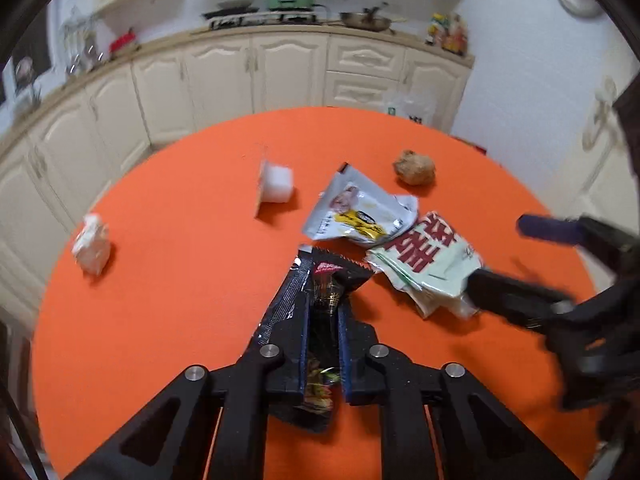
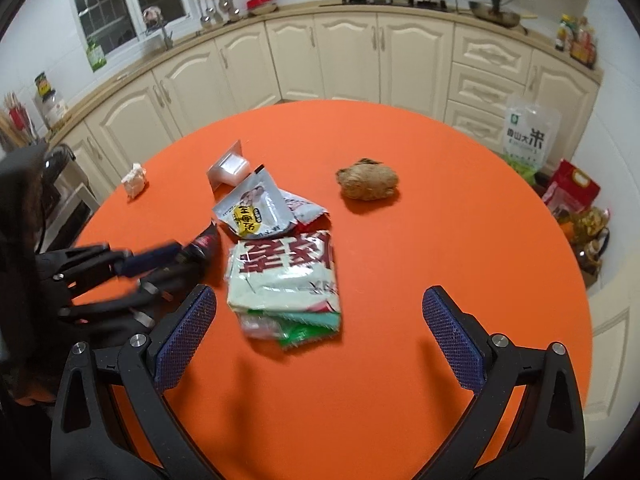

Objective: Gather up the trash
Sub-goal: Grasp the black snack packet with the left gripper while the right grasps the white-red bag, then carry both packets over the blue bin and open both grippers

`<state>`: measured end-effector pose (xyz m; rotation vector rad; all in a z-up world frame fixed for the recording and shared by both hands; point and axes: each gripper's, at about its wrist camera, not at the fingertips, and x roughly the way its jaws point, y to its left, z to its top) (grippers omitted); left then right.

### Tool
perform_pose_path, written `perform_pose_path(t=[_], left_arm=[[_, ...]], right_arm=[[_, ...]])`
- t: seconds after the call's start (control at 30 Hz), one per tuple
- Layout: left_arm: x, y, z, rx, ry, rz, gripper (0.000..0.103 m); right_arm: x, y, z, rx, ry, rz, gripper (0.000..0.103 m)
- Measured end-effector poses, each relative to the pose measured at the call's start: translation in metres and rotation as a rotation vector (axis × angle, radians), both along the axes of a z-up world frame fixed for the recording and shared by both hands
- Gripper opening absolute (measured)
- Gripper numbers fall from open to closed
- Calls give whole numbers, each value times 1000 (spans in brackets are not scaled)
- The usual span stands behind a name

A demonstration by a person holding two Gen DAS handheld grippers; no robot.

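Left claw [image 1: 323, 320] pinching black wrapper [image 1: 326, 292], right claw [image 2: 316, 320] spread over green pack [image 2: 286, 280]; everything else near it still on worktop [image 2: 440, 240].

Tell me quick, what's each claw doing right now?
Left gripper: closed on the black snack wrapper.
Right gripper: open, holding nothing, over the green-and-white packet.
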<state>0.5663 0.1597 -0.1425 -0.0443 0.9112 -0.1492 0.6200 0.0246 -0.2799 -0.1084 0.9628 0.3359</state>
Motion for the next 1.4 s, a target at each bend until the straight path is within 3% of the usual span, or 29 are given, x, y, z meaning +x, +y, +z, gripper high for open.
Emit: perform_pose_path(t=[0.3,0.37,0.43,0.47,0.6,0.67,0.9,1.1,1.4], left_arm=[[-39,30,18,-65,-6,74,3],[-47,30,23,-70,-8,77,3],[-53,28,26,-76,-6,74,3],[-56,27,27,-82,-5,74,3],[-69,14,32,-91,-6,69,3],[-76,5,36,-106,-7,63,3],[-104,-54,61,-89,-50,3,2],[-127,-124,80,-78,-87,-87,2],[-146,-249,87,-57,-107,-279,2]], right_arm=[[11,37,-29,-101,46,102,103],[8,36,-29,-101,22,107,99],[5,30,-24,-97,8,86,72],[2,25,-20,-82,8,85,67],[-13,8,-20,-69,12,85,67],[-26,-7,-14,-10,2,79,67],[-82,-60,26,151,-67,55,67],[-135,-114,56,196,-134,1,67],[-208,-228,66,163,-192,-158,67]])
